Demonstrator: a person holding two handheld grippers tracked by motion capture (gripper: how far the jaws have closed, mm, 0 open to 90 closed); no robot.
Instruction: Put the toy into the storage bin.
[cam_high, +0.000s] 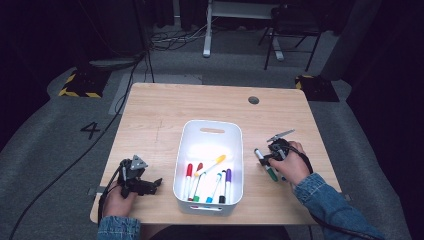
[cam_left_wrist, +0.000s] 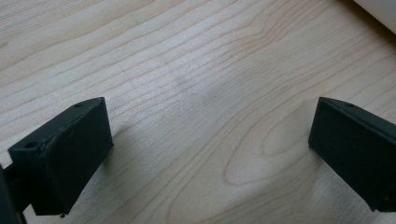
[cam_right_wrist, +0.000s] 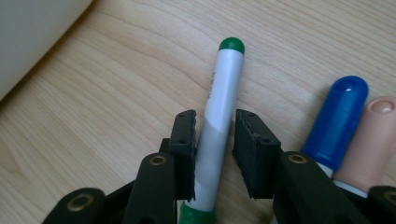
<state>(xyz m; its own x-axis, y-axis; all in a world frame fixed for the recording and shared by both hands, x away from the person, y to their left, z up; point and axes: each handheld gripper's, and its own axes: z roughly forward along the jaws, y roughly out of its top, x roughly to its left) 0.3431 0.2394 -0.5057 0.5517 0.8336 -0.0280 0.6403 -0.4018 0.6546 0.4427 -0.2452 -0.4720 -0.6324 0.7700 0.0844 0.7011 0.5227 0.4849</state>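
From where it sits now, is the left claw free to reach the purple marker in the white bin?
Probably yes. The left claw rests open on the table just left of the white bin, nothing lies between them, and the purple marker lies uncovered in the open-topped bin.

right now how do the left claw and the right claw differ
The left claw has its jaws spread wide with bare table between them; the right claw has its jaws drawn narrow around a green marker. In the high view the left claw sits left of the white bin, the right claw to its right. Both are black, hand-held, and low over the wood.
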